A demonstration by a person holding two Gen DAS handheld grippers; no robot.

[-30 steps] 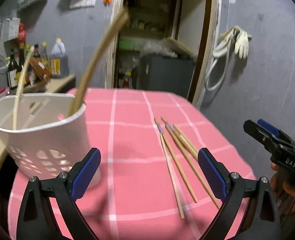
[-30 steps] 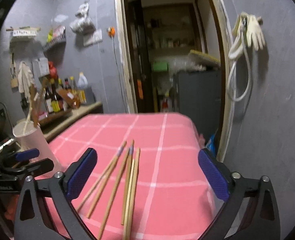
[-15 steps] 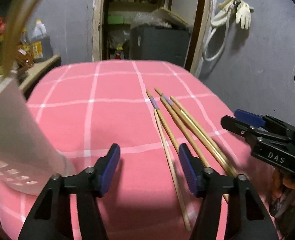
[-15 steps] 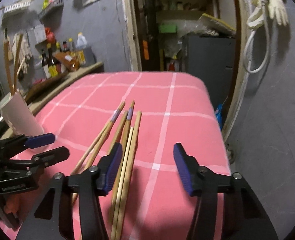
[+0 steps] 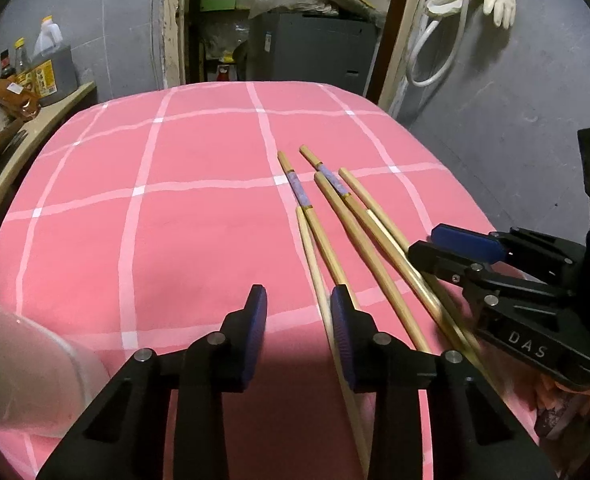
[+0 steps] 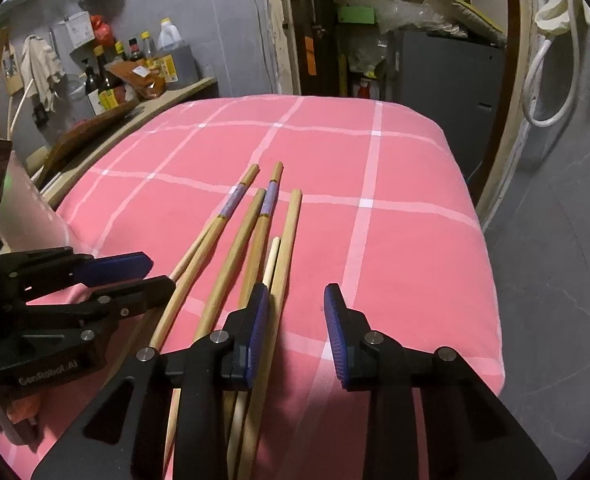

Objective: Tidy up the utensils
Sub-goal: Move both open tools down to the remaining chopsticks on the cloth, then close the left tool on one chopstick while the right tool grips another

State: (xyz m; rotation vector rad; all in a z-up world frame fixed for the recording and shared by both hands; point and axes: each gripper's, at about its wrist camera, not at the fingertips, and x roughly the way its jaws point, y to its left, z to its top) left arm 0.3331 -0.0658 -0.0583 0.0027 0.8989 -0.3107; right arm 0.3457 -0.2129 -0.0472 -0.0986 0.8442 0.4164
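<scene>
Dim room, cool flat light, and the pink checked table is the brightest thing in both views. A dark soft-edged shadow pools on the cloth right under the left claw, and the same under the right claw. Heavy fisheye bending: the table's far edge bows, and black corners ring both pictures. In the left view the chopsticks are sharp at their far ends but smear near the right claw. A white container beside the left claw is washed out and soft. No hard glare anywhere.
</scene>
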